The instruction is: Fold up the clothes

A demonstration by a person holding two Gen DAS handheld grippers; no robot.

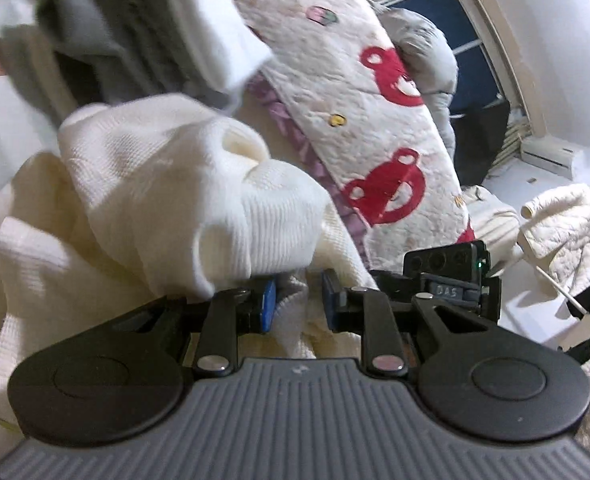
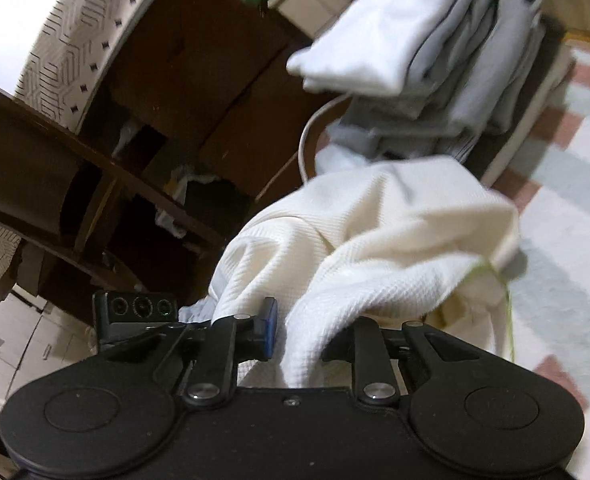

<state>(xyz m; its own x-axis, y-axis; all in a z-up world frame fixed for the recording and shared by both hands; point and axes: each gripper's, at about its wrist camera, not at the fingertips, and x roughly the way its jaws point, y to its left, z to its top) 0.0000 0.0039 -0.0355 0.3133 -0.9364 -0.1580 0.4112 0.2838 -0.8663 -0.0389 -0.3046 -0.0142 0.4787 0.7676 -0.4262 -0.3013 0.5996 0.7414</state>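
**Cream sweater bunched against both claws**

The left claw is sitting with its two blue-padded fingers a little apart, and a fold of the cream sweater is lying in the gap between them. The cloth is touching the left pad, but it is not clear whether the pads are actually pinching it, so I cannot tell if this claw is gripping. Most of the sweater is heaping up in front of and to the left of this claw, spilling over its left finger and link.

The right claw is facing the same sweater from another side. A thick roll of the knit is running down between its fingers to the claw's body. The left blue pad is showing beside the cloth; the right finger is hiding under the fabric, so I cannot tell whether this claw is clamping either.

Beyond the sweater, a stack of folded clothes in white and grey is lying just behind it, blurred in both views. A quilt with red bears is stretching away to the right of the left claw, and a dark wooden frame is standing to the left of the right claw.
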